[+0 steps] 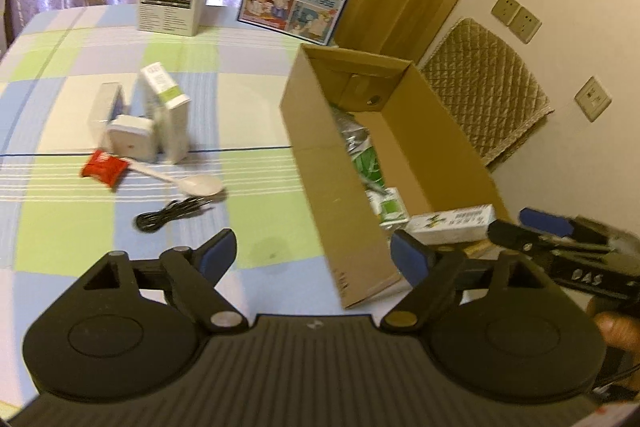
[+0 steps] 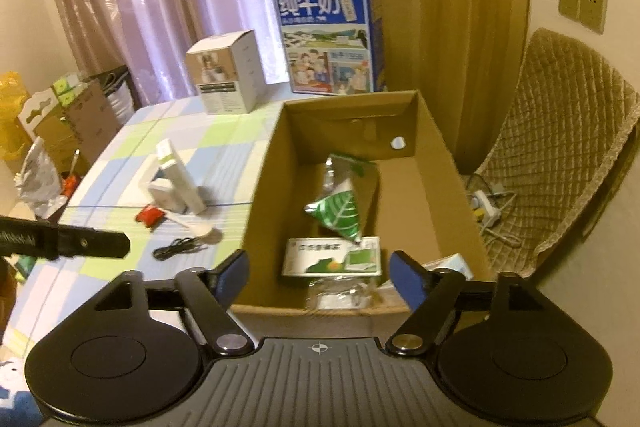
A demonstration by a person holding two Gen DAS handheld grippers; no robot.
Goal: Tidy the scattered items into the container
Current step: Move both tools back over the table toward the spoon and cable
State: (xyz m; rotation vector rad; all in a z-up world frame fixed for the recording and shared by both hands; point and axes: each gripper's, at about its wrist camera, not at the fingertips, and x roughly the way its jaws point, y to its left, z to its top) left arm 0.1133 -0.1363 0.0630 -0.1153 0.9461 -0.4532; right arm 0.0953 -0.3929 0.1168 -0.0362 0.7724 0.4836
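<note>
Open brown cardboard box [image 2: 440, 163] on checked tablecloth [image 1: 80, 67], already holding green packets. My left gripper [image 1: 312, 255] and right gripper [image 2: 318, 269] both spread wide, empty, free for next pick. White plastic spoon [image 1: 188, 181], red sachet [image 1: 103, 167], black cable [image 1: 168, 214] lie left of box.

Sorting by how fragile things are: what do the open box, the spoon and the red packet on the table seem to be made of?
Open box: plain brown corrugated cardboard, matte, with creased walls.
Spoon: pale cream, smooth, probably plastic; ceramic cannot be ruled out.
Red packet: looks like a thin, glossy plastic or foil wrapper, crinkled at the ends.
</note>
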